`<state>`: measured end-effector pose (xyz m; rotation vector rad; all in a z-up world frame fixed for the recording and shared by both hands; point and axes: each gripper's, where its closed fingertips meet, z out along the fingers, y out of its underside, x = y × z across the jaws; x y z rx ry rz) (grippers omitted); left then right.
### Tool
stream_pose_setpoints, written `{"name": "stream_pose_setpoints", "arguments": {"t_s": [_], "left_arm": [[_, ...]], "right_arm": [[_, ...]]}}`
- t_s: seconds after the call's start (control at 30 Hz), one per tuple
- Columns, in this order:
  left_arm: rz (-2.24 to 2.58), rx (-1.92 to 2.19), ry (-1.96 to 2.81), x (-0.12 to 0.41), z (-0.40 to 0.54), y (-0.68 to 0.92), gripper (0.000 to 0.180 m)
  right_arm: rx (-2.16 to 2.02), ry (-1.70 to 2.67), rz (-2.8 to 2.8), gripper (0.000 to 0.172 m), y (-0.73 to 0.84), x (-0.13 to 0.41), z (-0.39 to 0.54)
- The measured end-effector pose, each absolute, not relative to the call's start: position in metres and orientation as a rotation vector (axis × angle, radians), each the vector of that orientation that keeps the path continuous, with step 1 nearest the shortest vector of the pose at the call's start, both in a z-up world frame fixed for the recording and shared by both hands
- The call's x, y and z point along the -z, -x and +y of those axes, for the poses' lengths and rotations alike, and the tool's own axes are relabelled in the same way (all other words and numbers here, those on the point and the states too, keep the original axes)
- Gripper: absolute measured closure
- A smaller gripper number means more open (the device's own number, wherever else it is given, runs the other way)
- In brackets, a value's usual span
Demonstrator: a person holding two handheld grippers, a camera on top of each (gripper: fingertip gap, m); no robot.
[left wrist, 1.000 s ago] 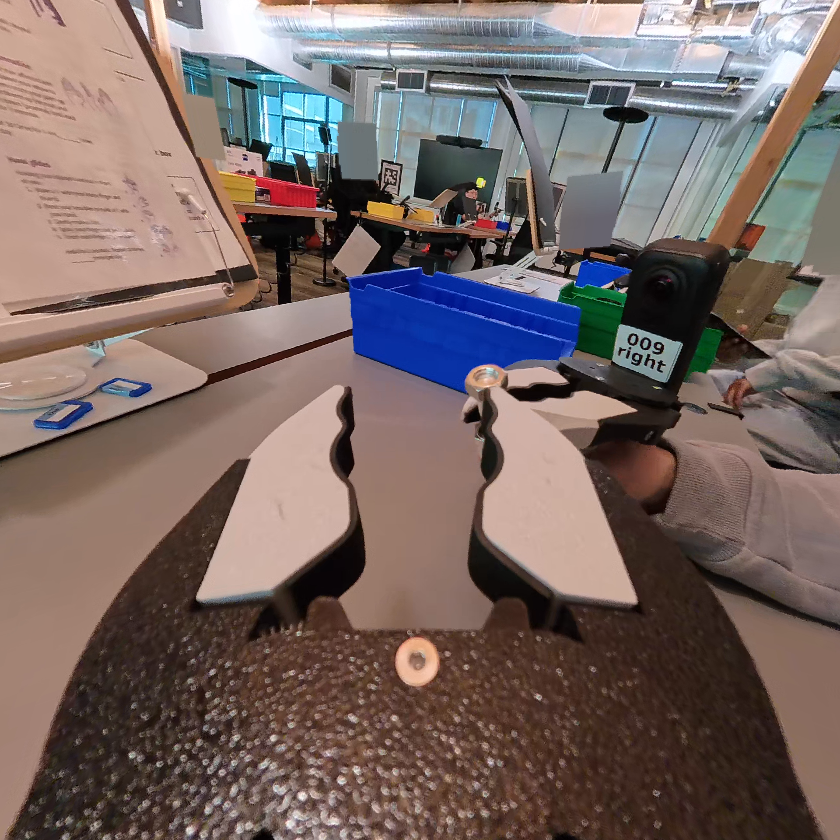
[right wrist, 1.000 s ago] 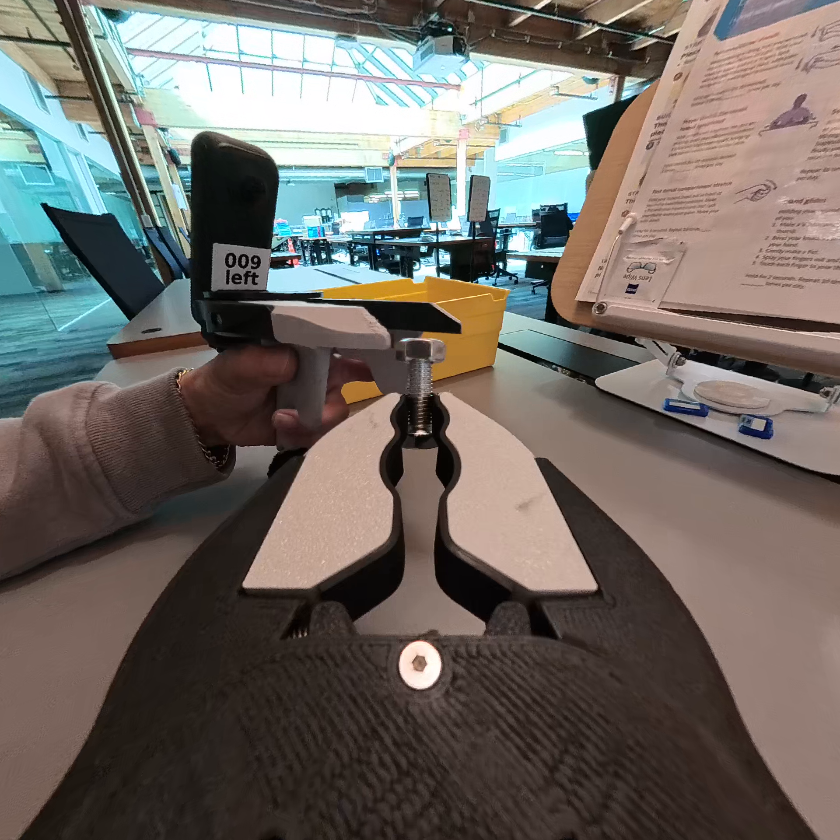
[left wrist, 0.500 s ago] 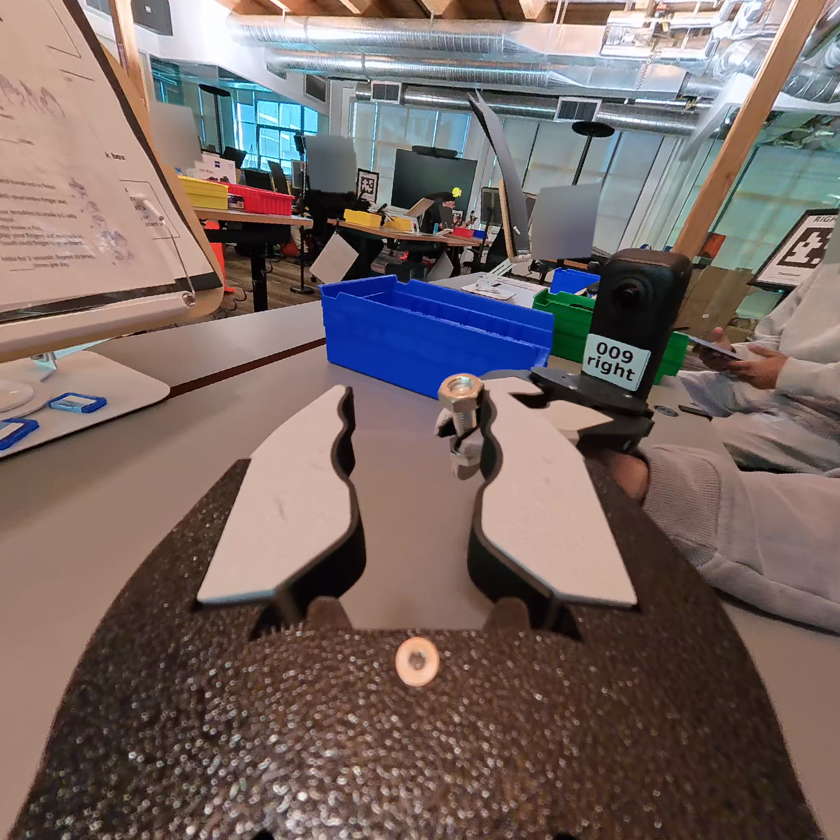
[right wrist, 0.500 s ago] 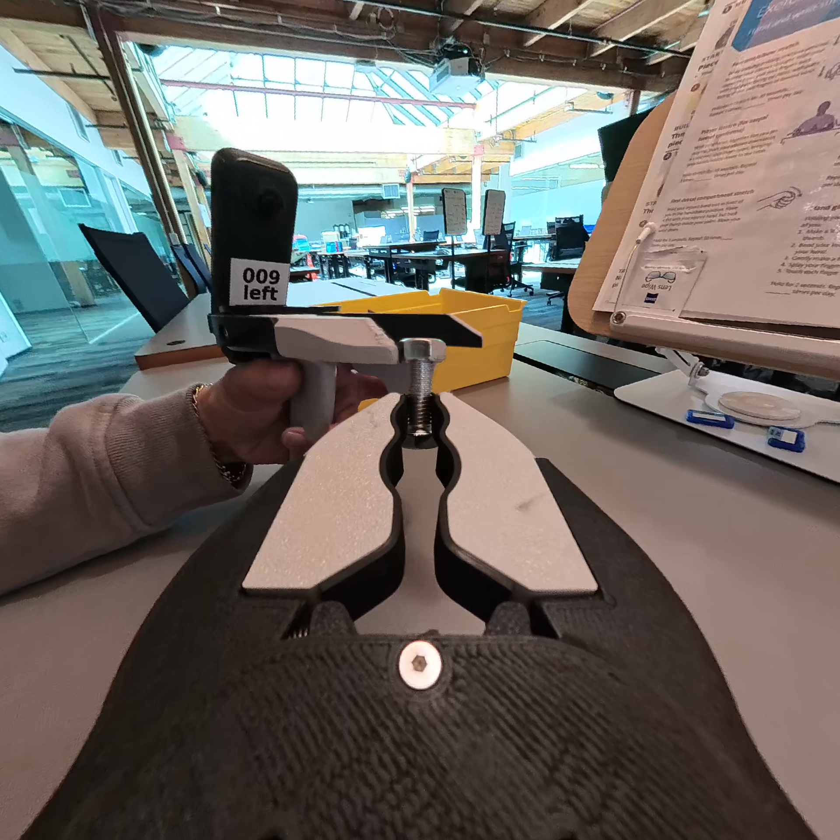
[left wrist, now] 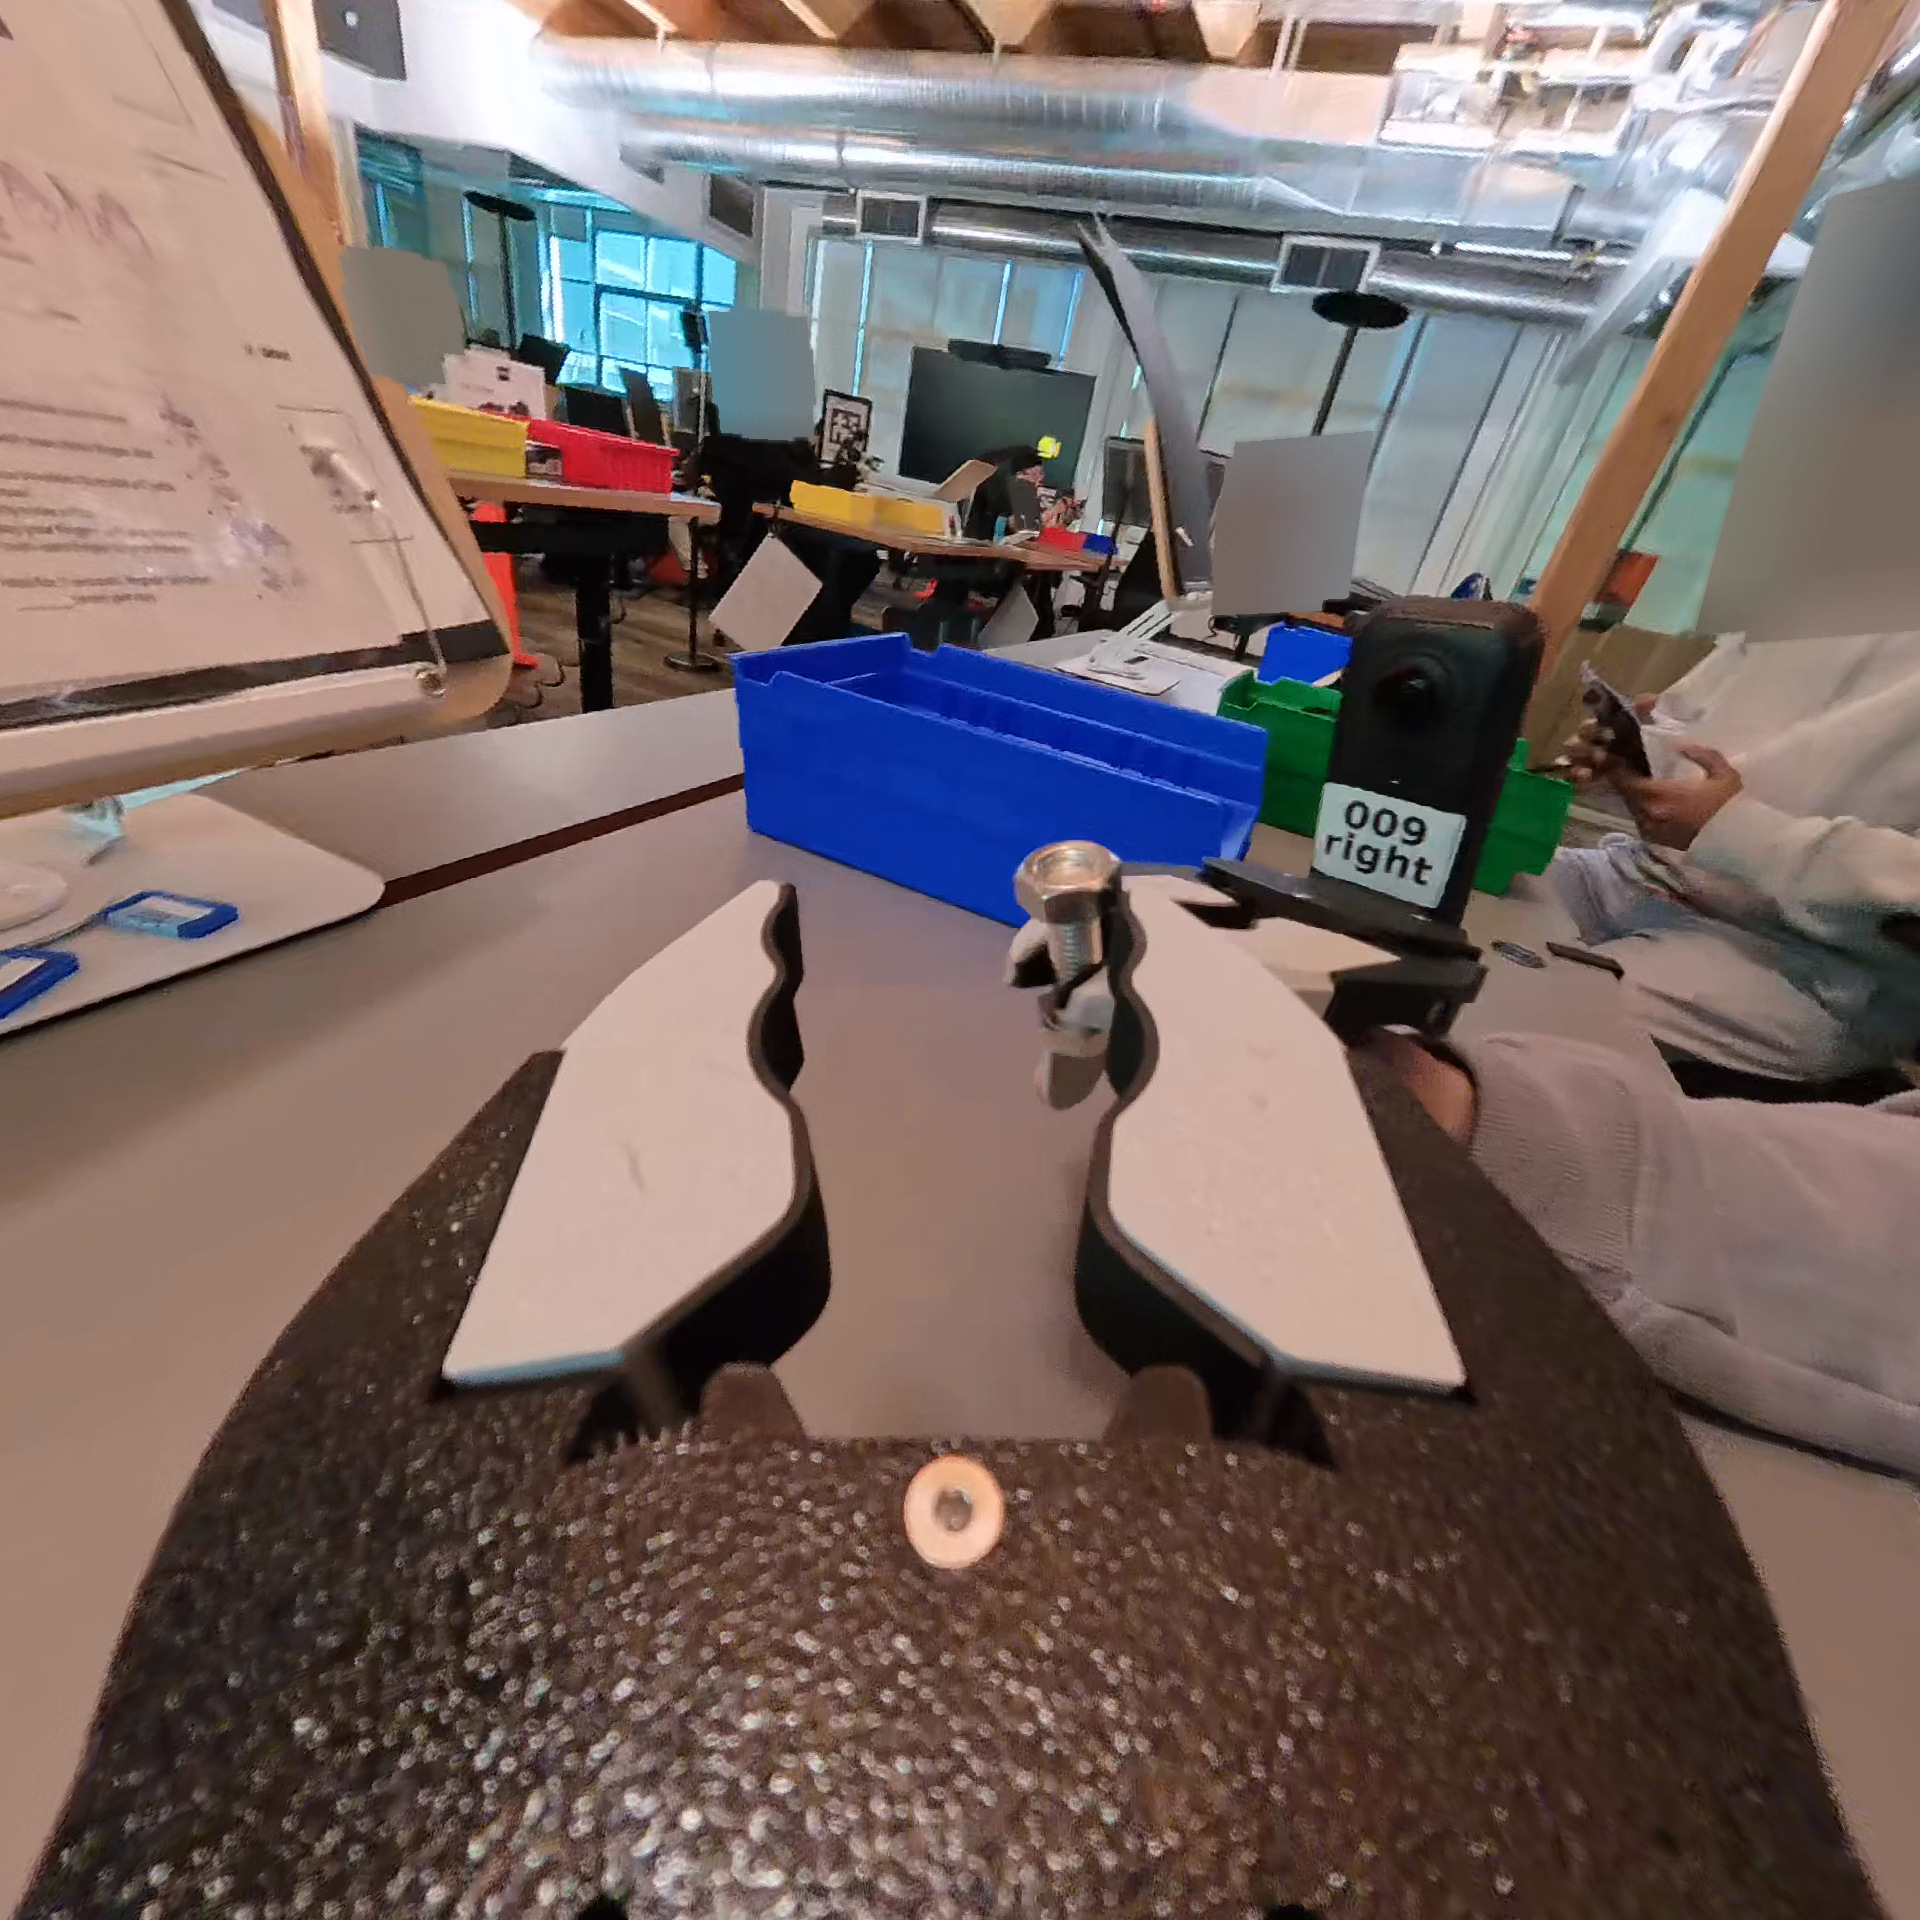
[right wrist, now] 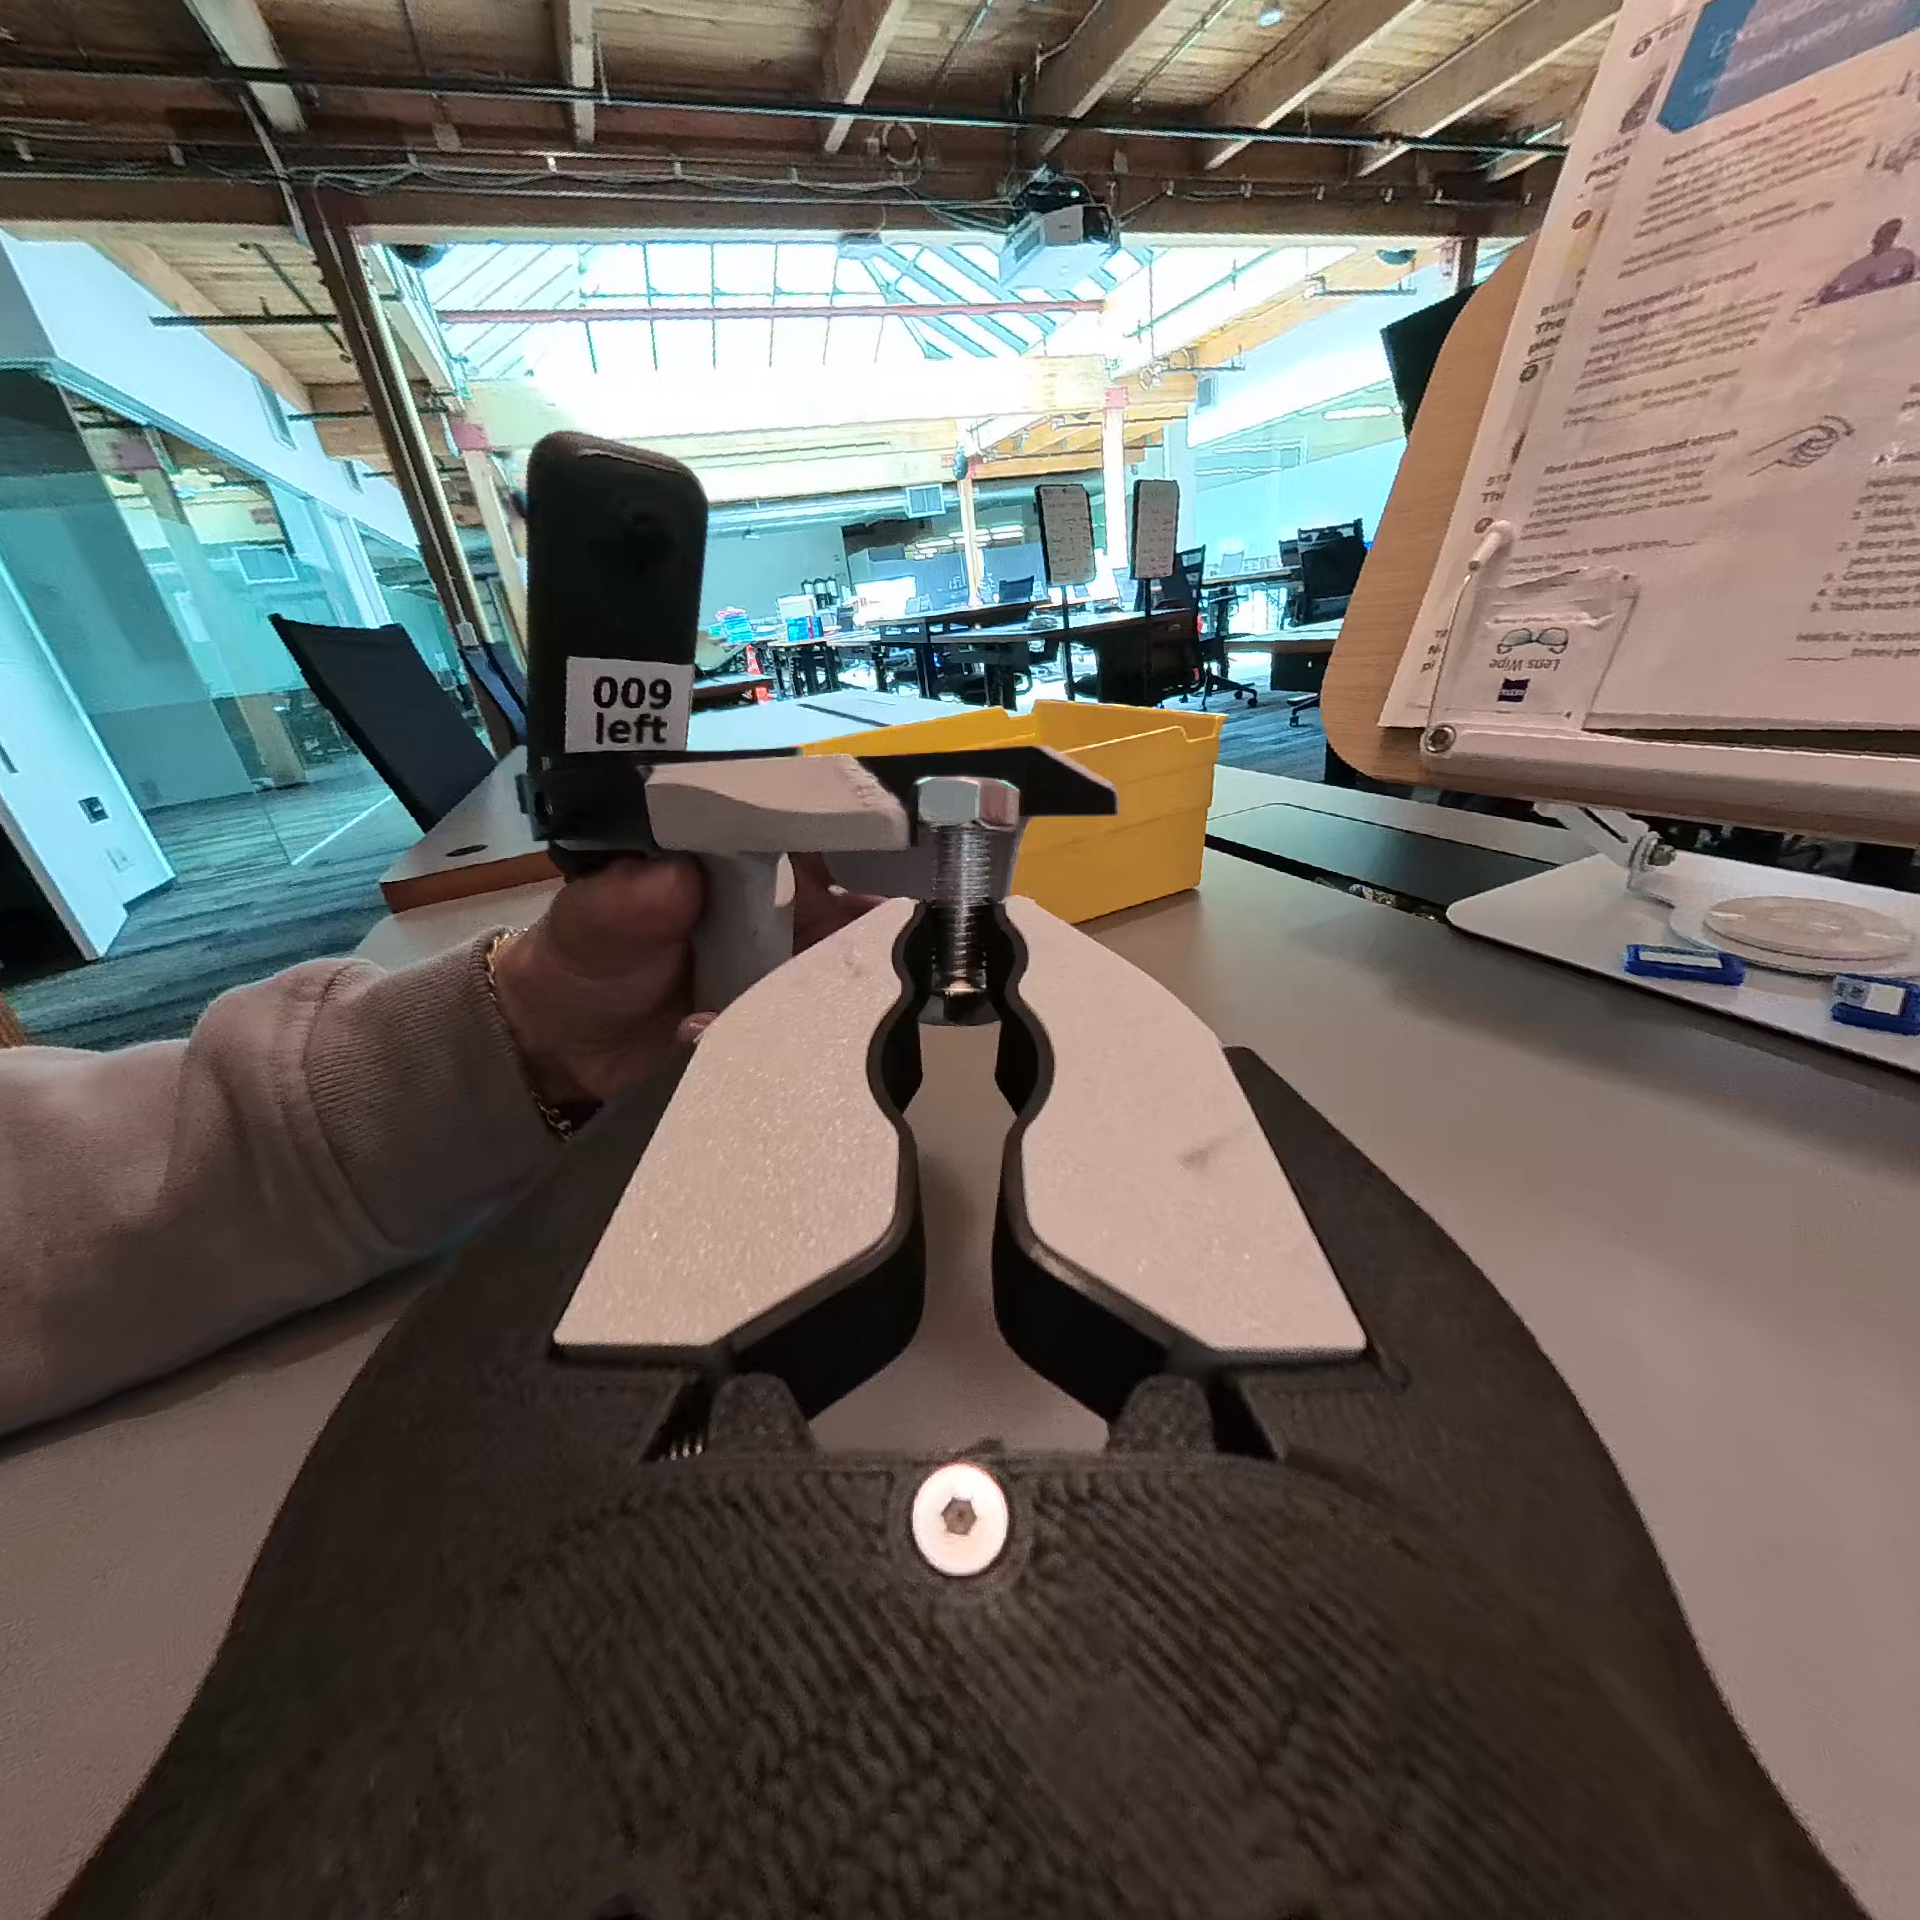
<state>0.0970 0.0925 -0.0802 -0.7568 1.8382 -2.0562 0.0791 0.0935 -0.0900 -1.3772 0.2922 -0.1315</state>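
right hand-held gripper: pinching steel bolt by its thread, upright, head up, above the bench | left hand-held gripper: spread wide, holding nothing | bolt just inside its right finger, long axis vertical

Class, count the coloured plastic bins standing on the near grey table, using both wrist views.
3: a blue bin ahead of the left gripper, a green bin behind it, a yellow bin beyond the bolt. More may be hidden.
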Motion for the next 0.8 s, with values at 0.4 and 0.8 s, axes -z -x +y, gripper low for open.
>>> {"name": "stream_pose_setpoints", "arguments": {"t_s": [0.4,0.8], "left_arm": [[1.783,2.15,0.77,0.069,0.088,-0.094,0.125],[1.741,2.164,0.823,0.069,0.096,-0.099,0.123]], "right_arm": [[0.145,1.371,0.294,0.162,-0.081,0.09,0.092],[0.147,1.365,0.308,0.162,-0.084,0.09,0.09]]}}
